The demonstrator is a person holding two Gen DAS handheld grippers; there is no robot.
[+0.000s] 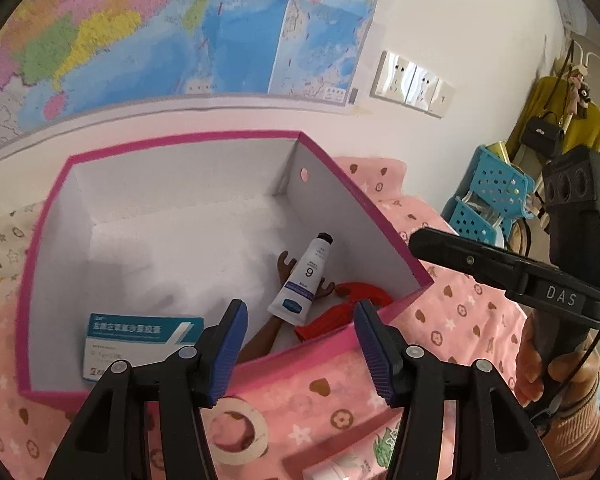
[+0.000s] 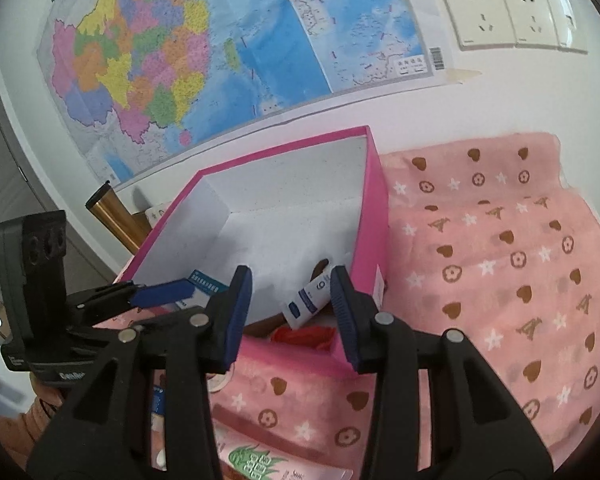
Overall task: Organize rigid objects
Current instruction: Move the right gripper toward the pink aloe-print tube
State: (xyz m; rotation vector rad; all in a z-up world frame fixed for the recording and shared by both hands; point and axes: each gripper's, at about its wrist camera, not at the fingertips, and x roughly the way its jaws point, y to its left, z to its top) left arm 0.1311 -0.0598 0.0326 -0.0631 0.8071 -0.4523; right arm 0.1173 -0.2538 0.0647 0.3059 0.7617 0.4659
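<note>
Hovering at the near rim of the pink box (image 1: 204,138), left gripper (image 1: 300,344) and right gripper (image 2: 292,312) both gape, nothing between pads. Inside box: white tube (image 1: 303,280), medicine carton (image 1: 140,340), red item (image 1: 339,312). Tape roll (image 1: 236,428) outside, near rim.

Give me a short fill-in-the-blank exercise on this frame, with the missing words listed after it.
1. The white tube marked 9 lies inside the box with the ____ rim.
2. The roll of tape lies on the pink cloth, ____ the box.
3. Between the pads of the left gripper there is ____.
4. On the wall behind the box hangs a coloured ____.

Missing words: pink; outside; nothing; map
</note>
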